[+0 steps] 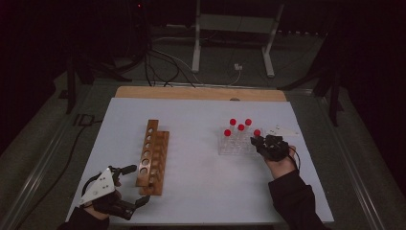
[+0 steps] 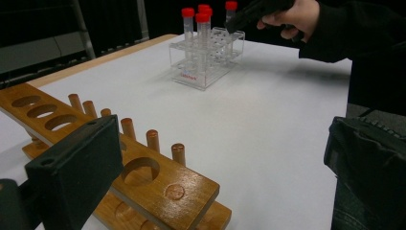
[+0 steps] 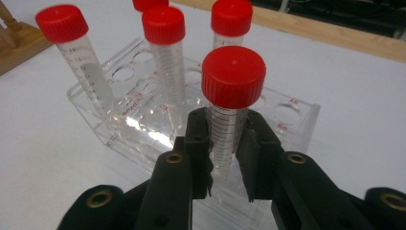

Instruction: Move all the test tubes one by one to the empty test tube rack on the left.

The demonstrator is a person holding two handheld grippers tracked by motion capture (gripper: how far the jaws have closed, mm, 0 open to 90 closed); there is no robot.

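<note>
The right gripper is clamping its fingers on a red-capped tube standing in the clear rack at the counter's three o'clock. The left gripper, at seven o'clock, is gaping empty over the wooden rack.

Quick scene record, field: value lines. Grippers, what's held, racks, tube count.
right gripper: shut on the nearest red-capped tube, gripped below the cap
held tube: upright, in the clear plastic rack
tubes: five red-capped ones visible in the right gripper view, all upright in the clear rack
left gripper: open, holding nothing, beside the near end of the wooden rack
wooden rack: holes empty, pegs along one side
table: white top, wooden rack left, clear rack right
</note>
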